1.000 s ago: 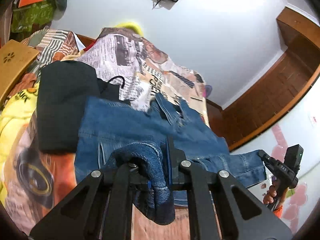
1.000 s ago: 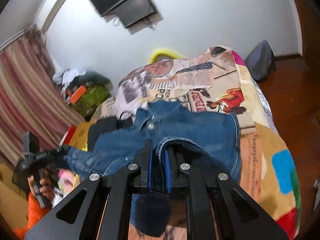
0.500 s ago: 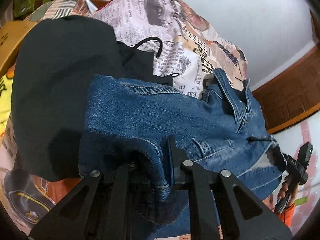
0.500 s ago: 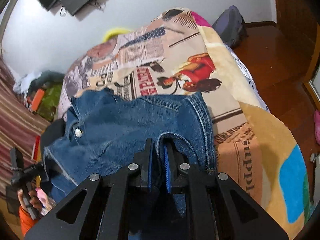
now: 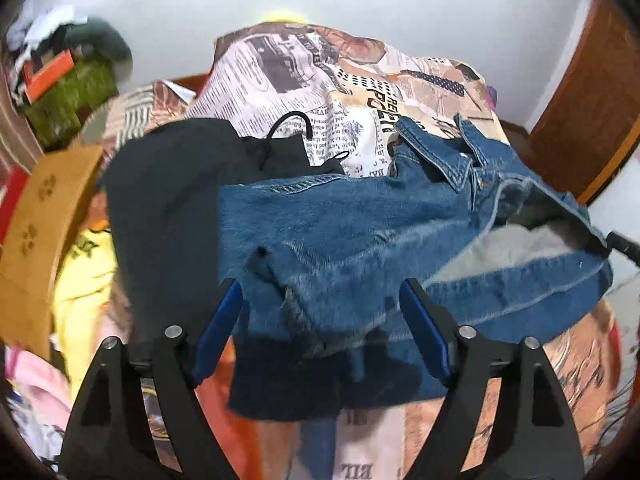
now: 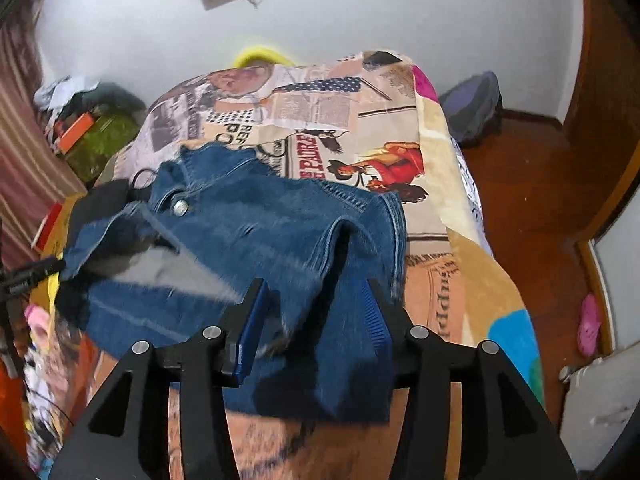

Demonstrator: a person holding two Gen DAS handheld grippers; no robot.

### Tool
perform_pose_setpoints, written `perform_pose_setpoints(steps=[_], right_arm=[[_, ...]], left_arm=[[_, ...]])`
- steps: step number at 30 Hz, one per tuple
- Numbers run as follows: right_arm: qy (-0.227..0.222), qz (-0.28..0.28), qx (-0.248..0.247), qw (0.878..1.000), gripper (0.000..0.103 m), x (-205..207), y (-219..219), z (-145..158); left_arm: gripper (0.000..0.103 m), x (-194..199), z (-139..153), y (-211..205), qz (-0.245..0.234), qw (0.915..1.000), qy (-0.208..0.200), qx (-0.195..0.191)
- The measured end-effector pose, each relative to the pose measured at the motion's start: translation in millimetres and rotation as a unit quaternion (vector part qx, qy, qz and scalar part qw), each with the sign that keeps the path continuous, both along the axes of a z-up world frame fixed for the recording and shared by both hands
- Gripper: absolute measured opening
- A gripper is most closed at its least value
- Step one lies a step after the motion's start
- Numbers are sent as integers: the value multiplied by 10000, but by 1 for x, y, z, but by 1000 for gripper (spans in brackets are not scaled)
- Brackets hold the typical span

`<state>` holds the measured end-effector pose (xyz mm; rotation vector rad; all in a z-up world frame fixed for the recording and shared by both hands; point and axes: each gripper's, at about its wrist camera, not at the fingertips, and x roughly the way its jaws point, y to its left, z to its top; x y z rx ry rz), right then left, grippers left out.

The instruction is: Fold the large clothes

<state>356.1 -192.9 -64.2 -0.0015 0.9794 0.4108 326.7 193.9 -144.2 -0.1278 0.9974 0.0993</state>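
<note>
A blue denim jacket point(image 5: 360, 240) lies folded over on the bed, collar toward the far side; it also shows in the right wrist view point(image 6: 256, 240). My left gripper point(image 5: 320, 300) is open, its blue-padded fingers spread on either side of the jacket's near left edge. My right gripper point(image 6: 312, 296) is open too, its fingers astride the jacket's near right fold. Neither holds cloth. The tip of the right gripper shows at the right edge of the left wrist view point(image 5: 624, 244).
A newspaper-print blanket point(image 6: 328, 112) covers the bed. A black garment point(image 5: 168, 208) lies left of the jacket, with a yellow garment point(image 5: 84, 272) beyond it. A cardboard box point(image 5: 40, 216) stands at the left. Wooden floor point(image 6: 528, 208) lies right of the bed.
Both grippers were shut on the jacket's lower edge and carried it forward over the jacket. Now both have opened and let the denim drop onto the bed.
</note>
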Motion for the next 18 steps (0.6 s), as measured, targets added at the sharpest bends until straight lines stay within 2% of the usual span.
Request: perform_pose_setpoints(steps=[5, 9, 12, 13, 18], right_arm=[[-119, 330, -585, 9977, 45, -23, 13, -3], [-37, 586, -887, 9943, 45, -32, 24, -19], [-155, 651, -1142, 9912, 45, -34, 34, -27], [-151, 703, -1155, 9907, 48, -33, 38, -28], [-126, 1088, -1293, 9855, 56, -24, 65, -39]], left_arm=[[82, -14, -11, -11, -181, 9979, 180, 595], [82, -19, -35, -19, -298, 9933, 427, 1029], [82, -12, -55, -19, -250, 9886, 601, 1355], [83, -8, -64, -20, -232, 9854, 665, 1548], [87, 11, -74, -27, -383, 9782, 571, 1960]])
